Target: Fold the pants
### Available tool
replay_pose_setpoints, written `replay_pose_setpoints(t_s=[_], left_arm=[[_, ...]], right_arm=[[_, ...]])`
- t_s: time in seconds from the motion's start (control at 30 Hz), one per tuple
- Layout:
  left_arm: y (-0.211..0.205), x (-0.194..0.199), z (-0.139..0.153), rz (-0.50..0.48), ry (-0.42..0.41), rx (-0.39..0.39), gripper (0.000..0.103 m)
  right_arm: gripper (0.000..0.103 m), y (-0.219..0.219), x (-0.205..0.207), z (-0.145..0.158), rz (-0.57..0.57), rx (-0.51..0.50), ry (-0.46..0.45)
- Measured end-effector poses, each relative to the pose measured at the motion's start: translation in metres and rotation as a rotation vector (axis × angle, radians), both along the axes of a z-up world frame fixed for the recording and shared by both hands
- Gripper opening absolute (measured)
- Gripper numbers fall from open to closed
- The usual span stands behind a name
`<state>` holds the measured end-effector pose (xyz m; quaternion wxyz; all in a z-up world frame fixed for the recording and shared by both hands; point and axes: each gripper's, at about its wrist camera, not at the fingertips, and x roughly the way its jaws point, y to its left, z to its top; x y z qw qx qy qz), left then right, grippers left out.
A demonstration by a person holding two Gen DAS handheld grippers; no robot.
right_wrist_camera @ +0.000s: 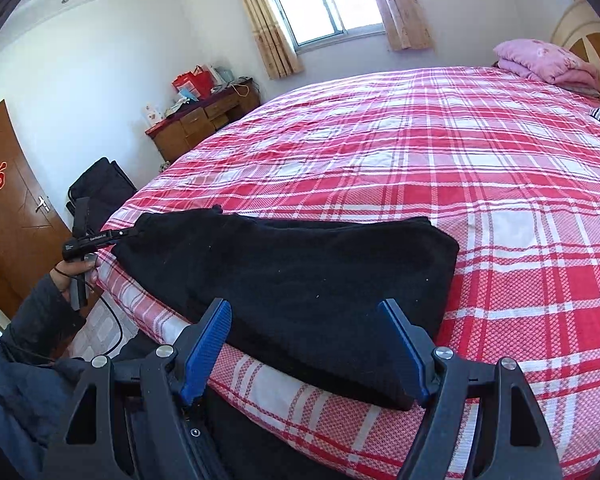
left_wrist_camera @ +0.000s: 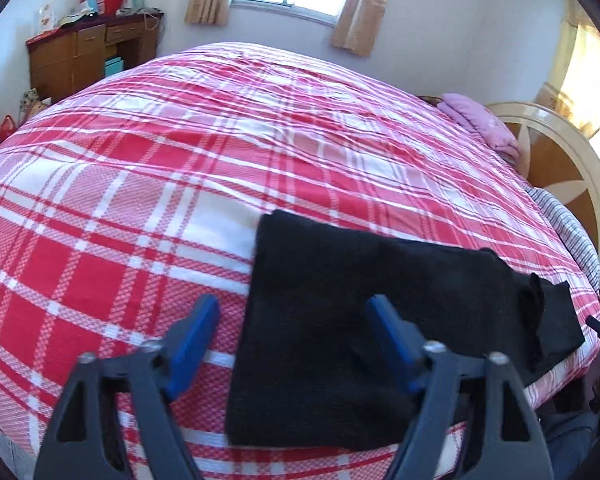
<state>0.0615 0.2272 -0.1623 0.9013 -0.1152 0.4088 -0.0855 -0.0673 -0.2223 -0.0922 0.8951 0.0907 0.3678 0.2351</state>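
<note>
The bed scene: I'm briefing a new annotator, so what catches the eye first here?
The black pants lie folded near the bed's near edge, dark against the red-and-white plaid bedspread. Both grippers hover over them with blue fingers spread open. A pink pillow sits by the headboard.

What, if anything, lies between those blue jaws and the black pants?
Nothing visible. Both the left gripper and the right gripper hang open right over the pants, which lie alone on the plaid bedspread.
</note>
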Motion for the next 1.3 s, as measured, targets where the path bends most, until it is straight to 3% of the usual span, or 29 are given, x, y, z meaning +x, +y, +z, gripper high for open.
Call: replay_pose_setpoints(t_s=[0.2,0.27,0.33,0.4,0.53,0.8,0.93,1.3], left_arm=[[-0.008,0.000,-0.004,-0.025,-0.003,0.032,0.062],[0.005,0.000,-0.005,-0.010,0.004,-0.016,0.037],[0.017,-0.001,-0.005,-0.011,0.015,-0.092,0.019],[0.021,-0.003,-0.004,-0.018,0.026,-0.144,0.018],[0.007,-0.006,0.014,-0.042,0.013,-0.084,0.017],[-0.014,-0.019,0.065,-0.136,-0.094,-0.296,0.017],[-0.055,-0.016,0.091,-0.240,-0.132,-0.350,0.015],[-0.181,0.002,0.134,-0.487,-0.157,-0.338,0.014]], right_arm=[[0.077,0.003,0.000,-0.003,0.005,-0.008,0.003],[0.077,0.003,-0.001,-0.003,0.002,-0.004,0.001],[0.077,0.003,0.000,-0.003,-0.004,-0.003,0.001],[0.077,0.002,0.000,-0.004,-0.009,-0.005,0.001],[0.077,0.001,0.000,-0.003,-0.024,-0.023,-0.009],[0.077,0.000,0.001,-0.003,-0.045,-0.050,-0.018],[0.077,-0.003,0.000,0.006,-0.061,-0.073,-0.048],[0.077,-0.032,0.003,0.014,-0.130,-0.039,-0.064]])
